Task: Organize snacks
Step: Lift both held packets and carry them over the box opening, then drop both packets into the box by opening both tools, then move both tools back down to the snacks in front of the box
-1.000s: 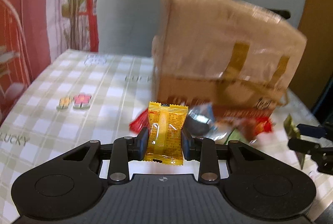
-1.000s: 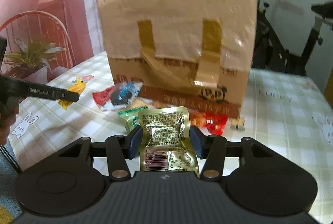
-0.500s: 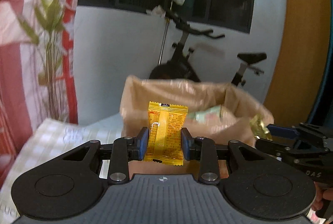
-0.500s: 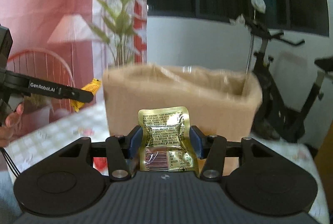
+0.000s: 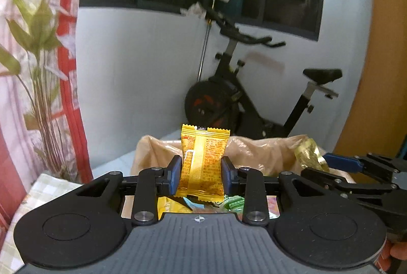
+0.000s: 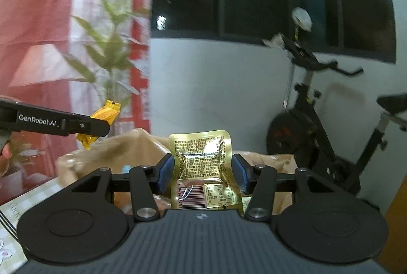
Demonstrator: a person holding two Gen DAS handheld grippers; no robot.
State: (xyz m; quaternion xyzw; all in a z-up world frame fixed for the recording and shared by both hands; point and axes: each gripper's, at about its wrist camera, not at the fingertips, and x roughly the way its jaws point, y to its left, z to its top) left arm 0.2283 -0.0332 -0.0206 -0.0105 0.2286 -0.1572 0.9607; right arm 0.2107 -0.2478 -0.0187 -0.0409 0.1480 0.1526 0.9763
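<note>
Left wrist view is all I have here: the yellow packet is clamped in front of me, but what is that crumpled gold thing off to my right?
Observer: A gold foil pouch with a barcode, printed side to the camera, gripped by the right gripper.
Operator: Is it over the bag yet?
Observer: The right wrist view shows the brown bag open just beyond and below the pouch.
Operator: How does my own grip look from there?
Observer: The left gripper comes in from the left, and the yellow packet sticks out above and below its fingers.
</note>
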